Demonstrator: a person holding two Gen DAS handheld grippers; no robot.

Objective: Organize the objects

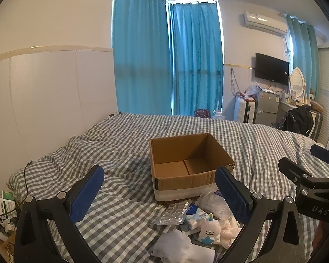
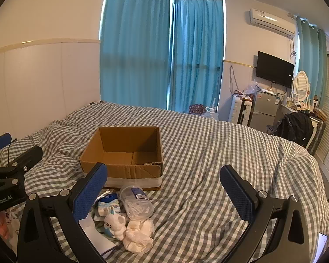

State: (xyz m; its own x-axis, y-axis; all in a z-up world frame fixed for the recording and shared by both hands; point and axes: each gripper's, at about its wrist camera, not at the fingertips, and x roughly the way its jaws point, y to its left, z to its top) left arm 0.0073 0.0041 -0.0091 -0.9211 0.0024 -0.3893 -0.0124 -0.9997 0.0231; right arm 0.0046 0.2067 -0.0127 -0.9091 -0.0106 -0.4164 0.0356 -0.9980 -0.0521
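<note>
**Both grippers spread wide over bed, box empty, clutter in front of it**

Far left, by the bed edge: a green-and-white carton [image 1: 5,202] on the floor side, with a black cable [image 1: 26,182] trailing over the checked bedspread [image 1: 125,214].

Left gripper [image 1: 159,194]: jaws released, wide apart, nothing between them, hovering over the bedspread near the pile. Its blue pads [image 1: 87,194] are bare.

Centre: open cardboard box [image 1: 186,166] sits upright on the bed, flaps gone, inside empty, white tape along its near base. Just in front of the box, touching or nearly so, the pile: silver blister pack [image 1: 173,214], blue-and-white tissue pack [image 1: 195,215], small white plush toy [image 1: 209,232] with a blue star, crumpled cream cloth [image 1: 229,230], white folded cloth [image 1: 182,248] nearest the camera, and a clear plastic jar [image 2: 136,203] lying on its side with a blue label.

Right gripper [image 2: 163,191]: jaws also released, wide apart, holding nothing, over bare bedspread to the right of the pile.

Far right, well apart: blue curtains [image 2: 164,50], wall TV [image 2: 274,69], small grey fridge [image 2: 264,107], black backpack [image 2: 298,127].
</note>
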